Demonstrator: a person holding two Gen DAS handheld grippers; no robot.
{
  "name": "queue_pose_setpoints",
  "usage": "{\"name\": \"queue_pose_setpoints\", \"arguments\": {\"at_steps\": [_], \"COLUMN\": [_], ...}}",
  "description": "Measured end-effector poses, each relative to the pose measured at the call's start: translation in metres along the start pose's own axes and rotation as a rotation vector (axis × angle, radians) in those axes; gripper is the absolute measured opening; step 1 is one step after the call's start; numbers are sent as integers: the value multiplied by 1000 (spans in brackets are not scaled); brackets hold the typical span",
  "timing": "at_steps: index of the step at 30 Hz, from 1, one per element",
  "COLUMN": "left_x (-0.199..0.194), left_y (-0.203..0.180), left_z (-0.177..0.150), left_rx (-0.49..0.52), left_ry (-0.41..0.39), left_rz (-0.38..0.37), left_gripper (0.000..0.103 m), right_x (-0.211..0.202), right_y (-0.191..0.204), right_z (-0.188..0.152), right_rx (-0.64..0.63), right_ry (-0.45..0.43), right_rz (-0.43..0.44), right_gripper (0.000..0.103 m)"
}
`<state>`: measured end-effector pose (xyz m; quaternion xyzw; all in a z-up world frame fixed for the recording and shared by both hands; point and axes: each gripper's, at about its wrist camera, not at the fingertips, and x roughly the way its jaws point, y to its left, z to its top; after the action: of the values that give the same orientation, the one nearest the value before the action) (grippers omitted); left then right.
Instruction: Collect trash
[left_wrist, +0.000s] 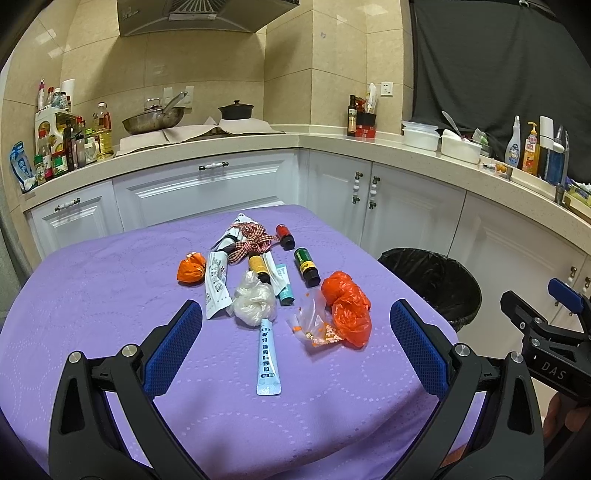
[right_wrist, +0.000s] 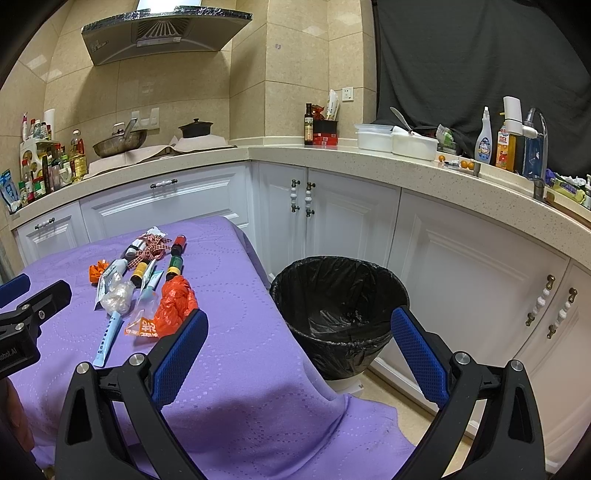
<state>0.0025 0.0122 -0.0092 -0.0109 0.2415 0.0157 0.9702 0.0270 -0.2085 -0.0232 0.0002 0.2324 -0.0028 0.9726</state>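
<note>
Trash lies in a heap on the purple tablecloth (left_wrist: 92, 295): a light blue sachet (left_wrist: 268, 356), a crumpled red bag (left_wrist: 349, 308), a clear snack wrapper (left_wrist: 314, 325), a white crumpled bag (left_wrist: 255, 301), small bottles such as the green one (left_wrist: 306, 266), and an orange wad (left_wrist: 191, 267). My left gripper (left_wrist: 295, 332) is open above the near side of the heap, empty. The black-lined bin (right_wrist: 338, 306) stands on the floor right of the table. My right gripper (right_wrist: 299, 339) is open between the table edge and the bin, holding nothing.
White cabinets (right_wrist: 461, 266) and a speckled countertop (right_wrist: 406, 166) wrap around behind the table and bin. A wok (left_wrist: 153, 120), a pot, bottles and white containers (right_wrist: 395, 142) crowd the counter. The cloth hangs over the table's right edge (right_wrist: 295, 369) next to the bin.
</note>
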Motion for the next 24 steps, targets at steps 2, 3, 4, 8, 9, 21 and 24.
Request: {"name": "queue_pose_setpoints", "arguments": {"at_steps": [2, 3, 4, 8, 9, 21, 24], "left_x": [0, 0, 0, 0, 0, 0, -1], "left_y": [0, 0, 0, 0, 0, 0, 0], "left_z": [-1, -1, -1, -1, 0, 0, -1], "left_rx": [1, 1, 0, 0, 0, 0, 0], "left_ry": [1, 0, 1, 1, 1, 3, 3], "left_rz": [-1, 0, -1, -1, -1, -1, -2], "left_gripper": [100, 100, 100, 100, 100, 100, 100], "right_x": [0, 0, 0, 0, 0, 0, 0], "right_y": [0, 0, 0, 0, 0, 1, 0], "right_z": [0, 0, 0, 1, 1, 1, 1], "right_rx": [2, 1, 0, 0, 0, -1, -1], "right_ry": [0, 1, 0, 0, 0, -1, -1], "right_rz": [0, 1, 0, 0, 0, 0, 0], "right_gripper": [97, 97, 97, 97, 97, 97, 97]}}
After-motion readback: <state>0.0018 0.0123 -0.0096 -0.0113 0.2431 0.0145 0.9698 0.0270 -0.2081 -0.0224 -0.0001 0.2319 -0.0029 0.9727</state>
